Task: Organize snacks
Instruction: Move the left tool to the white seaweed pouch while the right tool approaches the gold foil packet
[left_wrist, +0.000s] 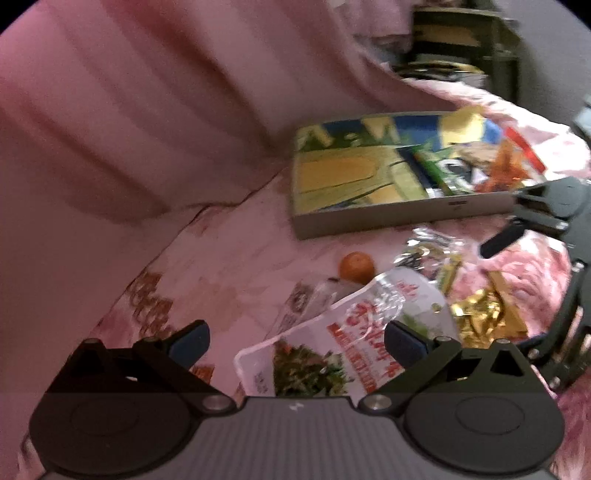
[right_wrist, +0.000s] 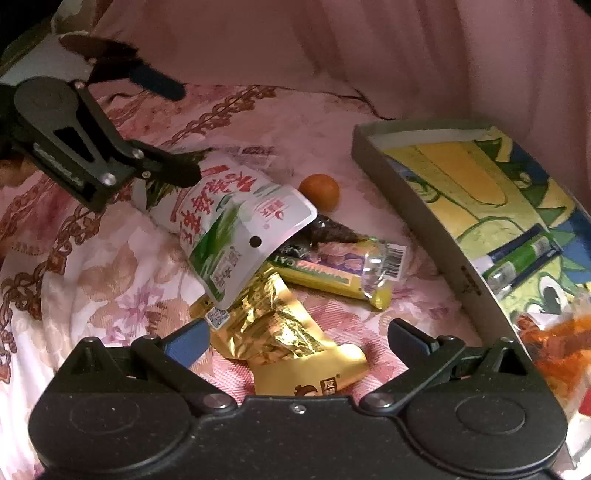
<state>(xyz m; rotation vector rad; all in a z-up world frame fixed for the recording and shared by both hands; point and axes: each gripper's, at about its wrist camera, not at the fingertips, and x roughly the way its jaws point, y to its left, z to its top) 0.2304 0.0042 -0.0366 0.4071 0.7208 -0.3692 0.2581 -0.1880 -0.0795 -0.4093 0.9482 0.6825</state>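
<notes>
Left gripper: jaws were spread wide and clamped on nothing, hovering right over the white snack pouch; seen from the right wrist it reached in from the left, one fingertip at the pouch's upper edge, contact impossible to tell.
Right gripper: jaws were wide apart too, nothing between them, poised above the gold foil packet.
White snack pouch: it lay on the floral bedspread, red lettering and green leaves on its face, its lower corner overlapping the gold packet.
Gold foil packet: crumpled, on the bedspread, just in front of the right gripper.
Yellow wrapped bar: it sat beside the gold packet, partly under the pouch.
Small orange fruit: it rested on the bedspread between the pouch and the box; in the left view it showed just beyond the pouch.
Cartoon-printed box: open and shallow, to the right, with a green-and-white packet and an orange-red snack bag inside.
Backdrop: pink curtain hung behind the bed.
</notes>
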